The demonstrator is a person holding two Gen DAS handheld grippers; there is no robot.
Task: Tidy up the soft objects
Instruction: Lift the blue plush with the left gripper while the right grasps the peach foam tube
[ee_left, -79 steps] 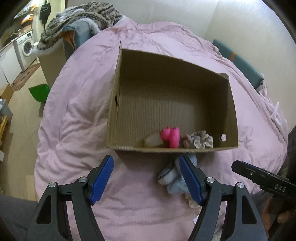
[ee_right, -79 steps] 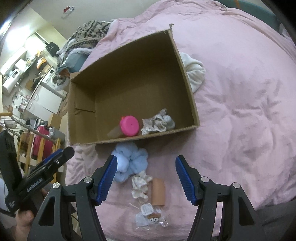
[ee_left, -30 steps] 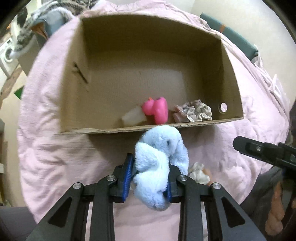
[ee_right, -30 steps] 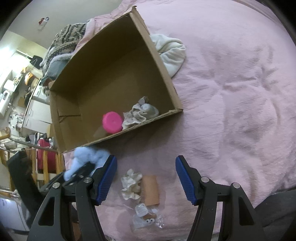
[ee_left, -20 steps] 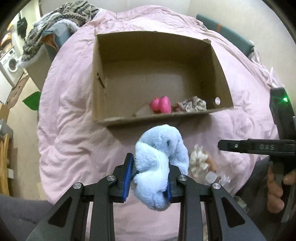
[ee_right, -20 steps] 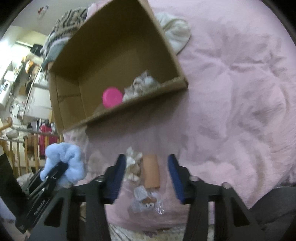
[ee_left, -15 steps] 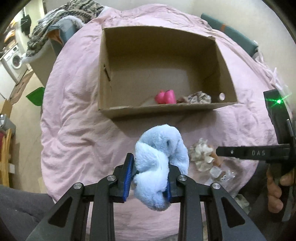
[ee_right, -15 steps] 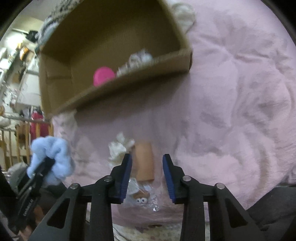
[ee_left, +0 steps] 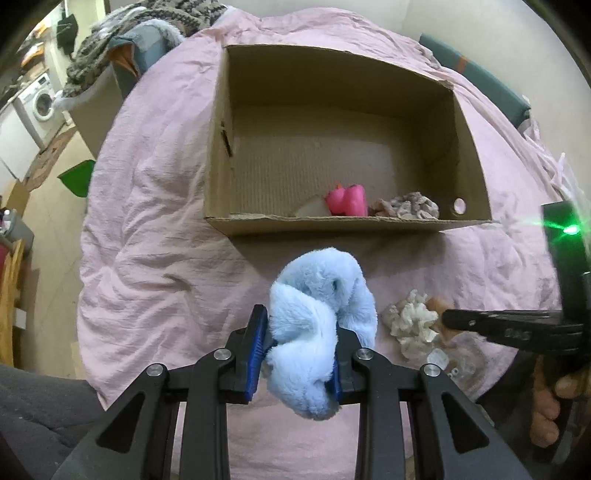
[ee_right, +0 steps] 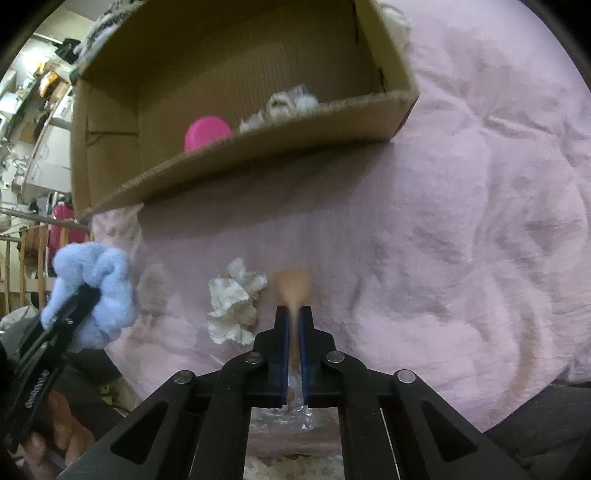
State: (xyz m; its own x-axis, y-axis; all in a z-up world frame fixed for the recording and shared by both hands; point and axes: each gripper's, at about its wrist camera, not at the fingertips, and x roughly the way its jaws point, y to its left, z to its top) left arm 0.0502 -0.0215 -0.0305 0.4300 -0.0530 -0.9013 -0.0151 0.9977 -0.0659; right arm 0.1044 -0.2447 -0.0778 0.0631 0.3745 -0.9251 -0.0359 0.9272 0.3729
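My left gripper (ee_left: 299, 325) is shut on a fluffy light-blue scrunchie (ee_left: 321, 288) and holds it above the pink duvet, in front of the open cardboard box (ee_left: 332, 223). A pink soft toy (ee_left: 347, 201) and a beige ruffled scrunchie (ee_left: 410, 205) lie in the box against its near wall. In the right wrist view my right gripper (ee_right: 293, 314) is shut on a tan soft piece (ee_right: 293, 286), squeezed thin between the pads, low on the duvet. A white ruffled scrunchie (ee_right: 232, 302) lies just left of it. The blue scrunchie (ee_right: 96, 280) shows at the left there.
A clear plastic bag (ee_left: 450, 363) with small items lies on the pink duvet (ee_left: 155, 258) under the right gripper. A white cloth (ee_right: 399, 18) sits beyond the box's far right corner. A knitted blanket (ee_left: 147, 22) and a washing machine (ee_left: 40, 103) are off the bed's far left.
The right gripper came down over the tan piece and its jaws went from wide open to shut on it. The left gripper, still holding the blue scrunchie, drew back slightly from the box.
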